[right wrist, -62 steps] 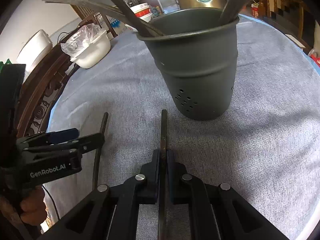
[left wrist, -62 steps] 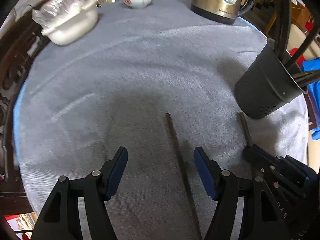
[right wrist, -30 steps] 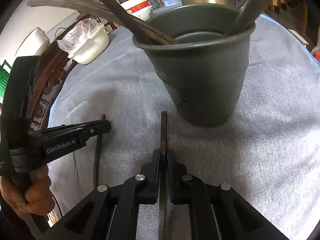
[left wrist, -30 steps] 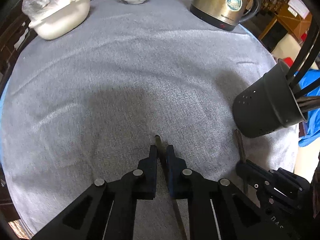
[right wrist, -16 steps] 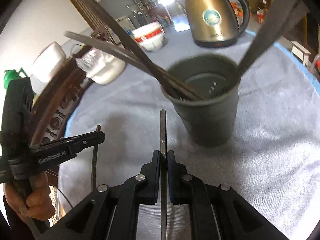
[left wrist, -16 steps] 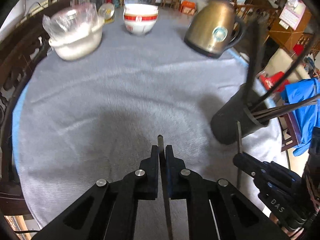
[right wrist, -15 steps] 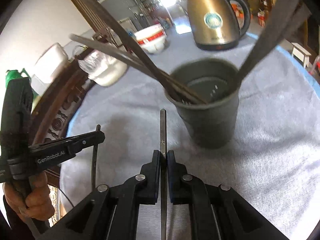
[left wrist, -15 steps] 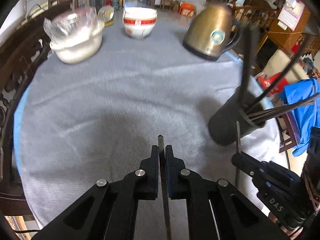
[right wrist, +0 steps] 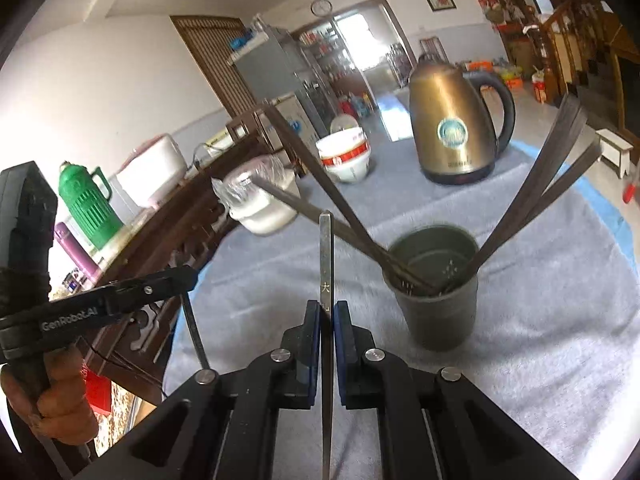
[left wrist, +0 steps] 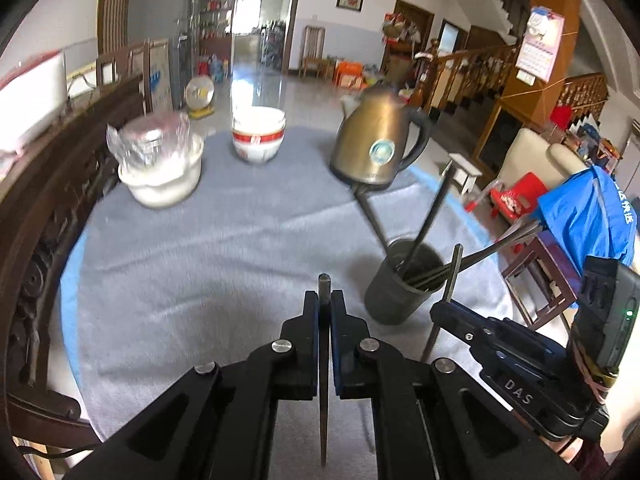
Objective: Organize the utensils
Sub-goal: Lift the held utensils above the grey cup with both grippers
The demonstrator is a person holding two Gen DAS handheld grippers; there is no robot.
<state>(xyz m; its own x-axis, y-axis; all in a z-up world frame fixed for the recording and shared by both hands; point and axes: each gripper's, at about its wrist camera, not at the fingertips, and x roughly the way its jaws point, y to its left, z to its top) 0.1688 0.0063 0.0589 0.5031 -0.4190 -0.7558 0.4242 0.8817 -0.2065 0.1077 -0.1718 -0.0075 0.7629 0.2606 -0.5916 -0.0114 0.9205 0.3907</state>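
We hold one chopstick in each gripper, both clear of the table. Our left gripper (left wrist: pixel 324 304) is clenched on the left chopstick (left wrist: pixel 324 380), which runs straight between the pads, its blunt tip poking out just past them and its thin end trailing back toward the camera. Our right gripper (right wrist: pixel 327 314) is clamped on the right chopstick (right wrist: pixel 327 264) in the same way, with a longer stretch standing out ahead of the pads; small characters are marked on it just above the grip.

The holder (right wrist: pixel 434 288), a dark round cup, stands upright on the grey cloth (left wrist: pixel 208 248) ahead and to the right of both grippers. Several chopsticks (right wrist: pixel 344 204) already lean in it, fanned out to both sides. In the left view the right chopstick's tip appears just beside the holder's rim.

Farther back on the cloth we see the kettle (left wrist: pixel 376 140), a red-banded bowl (left wrist: pixel 258 136) and a white pot (left wrist: pixel 160 172) covered with plastic wrap. In the right view our left hand (right wrist: pixel 52 396) grips the left gripper's handle at the left edge, beside a carved wooden rail (right wrist: pixel 168 232).
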